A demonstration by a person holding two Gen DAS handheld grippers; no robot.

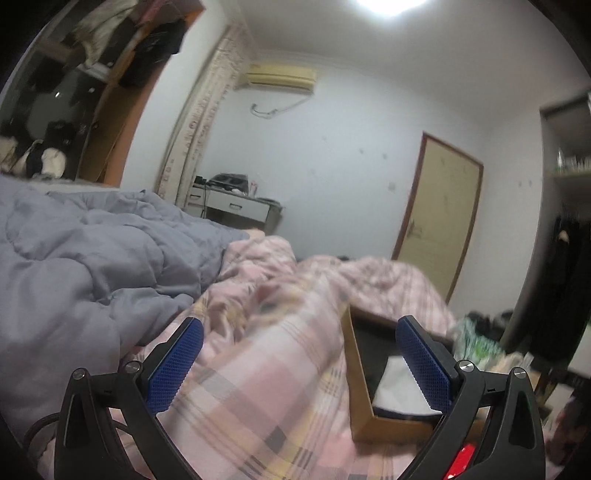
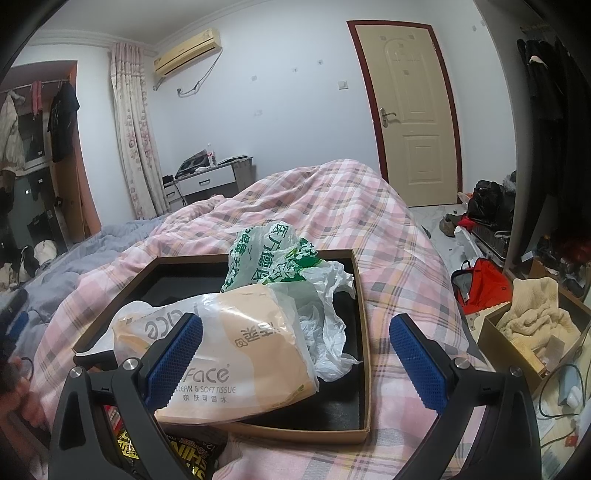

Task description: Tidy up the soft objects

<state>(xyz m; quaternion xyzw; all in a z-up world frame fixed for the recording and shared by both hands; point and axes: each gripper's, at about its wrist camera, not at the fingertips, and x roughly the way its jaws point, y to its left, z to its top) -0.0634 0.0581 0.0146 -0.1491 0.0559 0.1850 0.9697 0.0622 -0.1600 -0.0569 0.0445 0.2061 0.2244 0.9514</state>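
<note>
Partly hidden behind right gripper (image 2: 295, 354) held wide open: crinkly tissue pack (image 2: 236, 354) in cardboard box (image 2: 364, 332); left gripper (image 1: 299, 354) likewise agape, empty.

Glaring ceiling light (image 1: 388, 5); blurred left view

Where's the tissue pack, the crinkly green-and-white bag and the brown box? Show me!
tissue pack (image 2: 236, 365): right wrist view, on its printed front face.
green-and-white plastic bag (image 2: 273, 254): right wrist view, on its printed upper part.
cardboard box (image 2: 364, 332): right wrist view, on its right wall.
</note>
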